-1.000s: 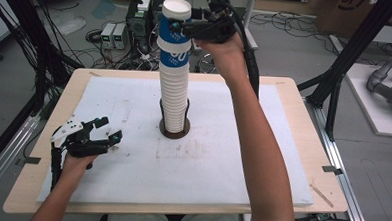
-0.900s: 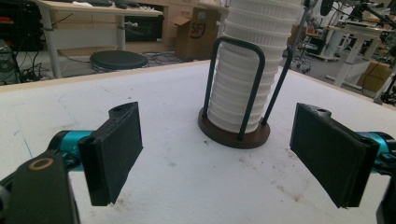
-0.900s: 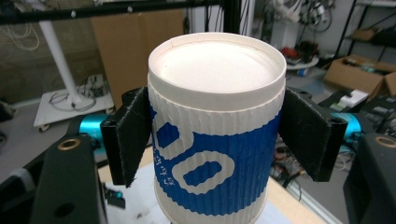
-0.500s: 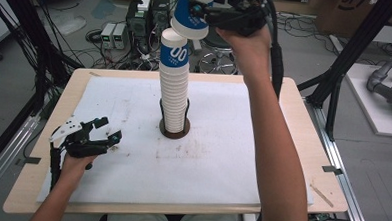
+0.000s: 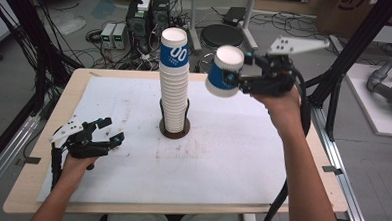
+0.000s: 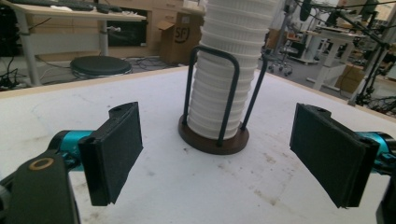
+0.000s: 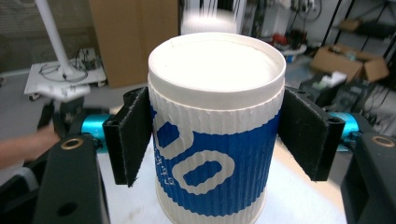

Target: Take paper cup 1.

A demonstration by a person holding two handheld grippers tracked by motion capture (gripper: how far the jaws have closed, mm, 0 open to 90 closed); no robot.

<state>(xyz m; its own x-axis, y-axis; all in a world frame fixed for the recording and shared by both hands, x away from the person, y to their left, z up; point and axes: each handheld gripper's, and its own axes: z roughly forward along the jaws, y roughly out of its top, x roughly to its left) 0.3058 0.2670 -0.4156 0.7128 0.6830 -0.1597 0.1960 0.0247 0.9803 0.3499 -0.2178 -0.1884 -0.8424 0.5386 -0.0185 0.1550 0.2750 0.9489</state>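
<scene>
My right tool (image 5: 235, 78) holds one blue-and-white paper cup (image 5: 222, 71), upside down and tilted, its jaws pressed against opposite sides of the ribbed sleeve — in the right gripper view the pads (image 7: 133, 135) sit tight on the cup (image 7: 215, 140), having just been closing on it. From the high view the cup hangs in the air at about two o'clock from the cup stack (image 5: 175, 84), well apart from it and clear of the table (image 5: 291, 179).

My left tool (image 5: 100, 134) rests low over the table at roughly eight o'clock from the stack, jaws wide apart and holding nothing; in the left gripper view the stack (image 6: 229, 79) and its holder (image 6: 212, 137) show between the two open pads, well ahead of them.

As I judge it, one cup is off the tower and that is all that is done so far. The lifted cup has no resting place yet, so setting it down on the table comes next — and a tall column of cups is left in the dark round holder (image 5: 173, 132), each one to be pulled off in turn.
</scene>
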